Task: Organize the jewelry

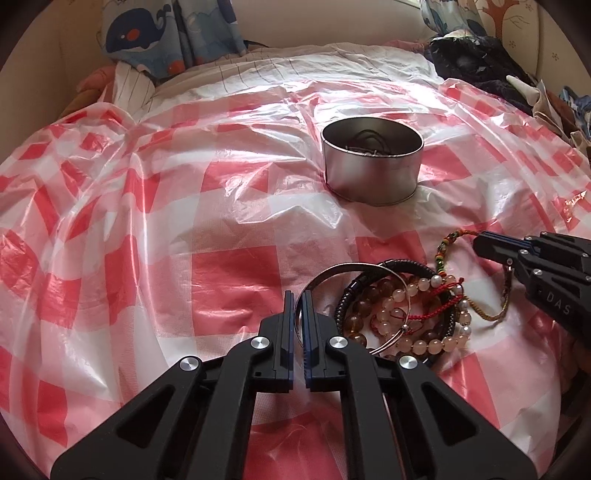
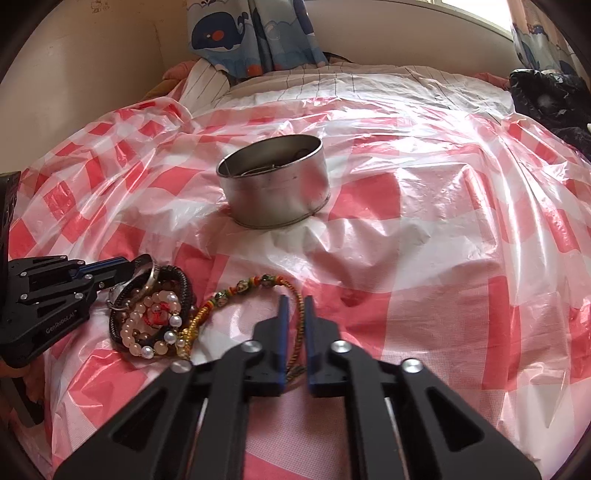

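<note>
A heap of bracelets (image 1: 406, 317) lies on the red-and-white checked plastic sheet (image 1: 229, 266): pale and amber beads, pearls, a black leather band. My left gripper (image 1: 297, 295) is shut on the rim of a silver bangle (image 1: 340, 267) at the heap's left side. In the right wrist view it (image 2: 131, 267) holds the bangle (image 2: 151, 275) beside the heap (image 2: 155, 317). My right gripper (image 2: 296, 300) is shut on the thin cord of a multicoloured braided bracelet (image 2: 236, 290). The left wrist view shows it (image 1: 478, 243) at the bracelet (image 1: 443, 247). A round metal tin (image 1: 371, 173) (image 2: 277, 192) stands beyond, with dark loops inside.
The sheet (image 2: 424, 229) is wrinkled and covers a soft bed. Whale-print fabric (image 1: 166, 33) hangs at the back left, over a striped pillow (image 1: 133, 85). Dark clothes (image 1: 480, 62) are piled at the back right. A beige wall (image 2: 92, 55) rises behind.
</note>
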Action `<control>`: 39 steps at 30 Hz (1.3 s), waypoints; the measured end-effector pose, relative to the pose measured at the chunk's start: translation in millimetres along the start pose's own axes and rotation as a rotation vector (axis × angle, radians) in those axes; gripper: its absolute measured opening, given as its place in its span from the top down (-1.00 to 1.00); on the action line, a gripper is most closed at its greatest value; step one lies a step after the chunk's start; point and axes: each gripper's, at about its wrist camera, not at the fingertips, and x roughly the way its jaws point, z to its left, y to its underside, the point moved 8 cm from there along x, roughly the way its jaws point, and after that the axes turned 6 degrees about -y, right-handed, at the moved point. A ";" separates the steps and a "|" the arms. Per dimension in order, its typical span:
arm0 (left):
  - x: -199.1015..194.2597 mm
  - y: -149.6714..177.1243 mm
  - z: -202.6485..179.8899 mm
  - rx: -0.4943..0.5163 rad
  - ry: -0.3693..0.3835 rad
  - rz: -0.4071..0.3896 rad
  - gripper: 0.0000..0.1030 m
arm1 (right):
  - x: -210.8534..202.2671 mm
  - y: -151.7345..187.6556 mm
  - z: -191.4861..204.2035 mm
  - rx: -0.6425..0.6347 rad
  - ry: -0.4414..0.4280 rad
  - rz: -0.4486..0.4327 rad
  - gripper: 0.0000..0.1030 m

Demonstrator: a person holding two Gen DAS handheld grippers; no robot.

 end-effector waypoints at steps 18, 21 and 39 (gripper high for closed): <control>-11.4 -7.0 0.1 -0.002 0.007 -0.039 0.96 | -16.0 -13.7 4.4 0.014 -0.037 -0.093 0.91; -11.4 -7.5 1.5 -0.005 0.006 -0.039 0.96 | -17.6 -15.4 2.4 0.022 -0.038 -0.101 0.91; 7.2 3.1 3.2 -0.030 0.014 0.032 0.93 | -2.2 -3.8 1.5 0.000 -0.017 -0.015 0.92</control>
